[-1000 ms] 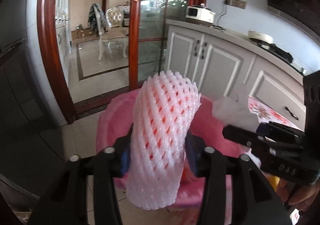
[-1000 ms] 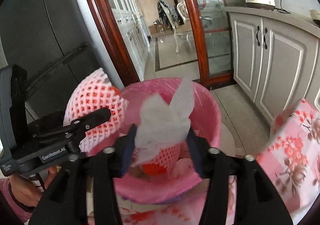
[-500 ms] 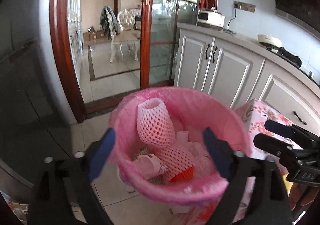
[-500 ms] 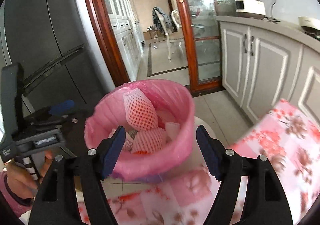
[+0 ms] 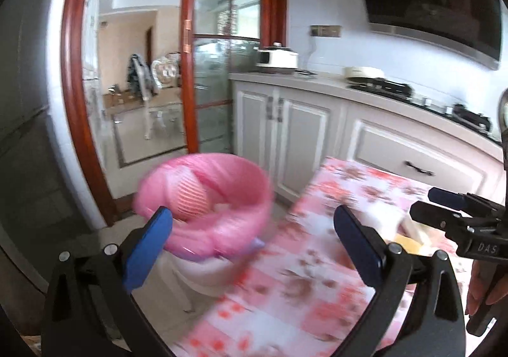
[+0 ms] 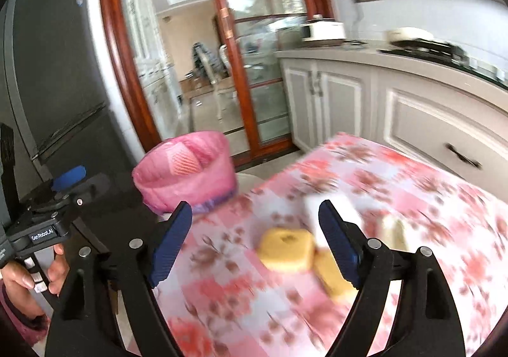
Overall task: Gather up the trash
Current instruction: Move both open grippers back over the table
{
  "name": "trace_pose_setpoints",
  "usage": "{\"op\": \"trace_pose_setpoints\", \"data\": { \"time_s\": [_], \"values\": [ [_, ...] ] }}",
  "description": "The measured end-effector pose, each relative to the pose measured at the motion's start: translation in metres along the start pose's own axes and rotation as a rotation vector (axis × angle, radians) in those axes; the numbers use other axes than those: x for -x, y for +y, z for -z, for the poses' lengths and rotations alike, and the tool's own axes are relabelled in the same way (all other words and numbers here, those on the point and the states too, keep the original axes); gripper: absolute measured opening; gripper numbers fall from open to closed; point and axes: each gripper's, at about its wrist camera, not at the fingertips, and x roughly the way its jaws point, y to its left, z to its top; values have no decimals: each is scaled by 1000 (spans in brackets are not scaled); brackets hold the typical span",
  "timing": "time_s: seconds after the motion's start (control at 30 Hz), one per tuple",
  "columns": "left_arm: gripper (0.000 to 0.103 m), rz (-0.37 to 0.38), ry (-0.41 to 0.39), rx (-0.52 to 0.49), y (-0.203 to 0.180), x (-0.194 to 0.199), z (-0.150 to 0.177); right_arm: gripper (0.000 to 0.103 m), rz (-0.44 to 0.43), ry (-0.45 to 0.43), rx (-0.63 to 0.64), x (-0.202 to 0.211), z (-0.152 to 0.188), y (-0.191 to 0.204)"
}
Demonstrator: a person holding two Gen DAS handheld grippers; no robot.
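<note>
**Both grippers empty, bin loaded**

The pink-lined trash bin (image 5: pixel 203 201) sits centre-left in the left wrist view, a pink foam net sleeve (image 5: pixel 190 198) lying inside it. It stands just beside the floral-clothed table (image 6: pixel 365 185). The left gripper (image 5: pixel 250 236) is spread wide with nothing between its jaws, which have just been opening. The right gripper (image 6: pixel 254 239), likewise just opening, holds nothing; lower centre of its view, yellow sponge-like pieces (image 6: pixel 285 249) lie blurred on the cloth.

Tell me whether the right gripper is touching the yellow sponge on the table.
Apart. The right wrist view shows the right gripper open and empty, with the yellow sponge lying on the tablecloth beyond its fingertips.
</note>
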Motion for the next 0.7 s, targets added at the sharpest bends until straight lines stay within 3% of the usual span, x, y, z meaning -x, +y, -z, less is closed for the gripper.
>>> {"op": "trace_pose_setpoints", "data": {
  "time_s": [0.13,0.3,0.53,0.7],
  "values": [
    [98,58,-2,13,-32,13,13,85,61,-32,-21,39,18,-19],
    [98,140,29,-10,-71,19,26,85,126,-48,-53,74,47,-42],
    [98,181,89,-53,-111,10,53,85,178,-18,-102,87,83,-70],
    [98,185,137,-81,-133,-8,72,85,200,3,-126,78,91,-90]
  ]
}}
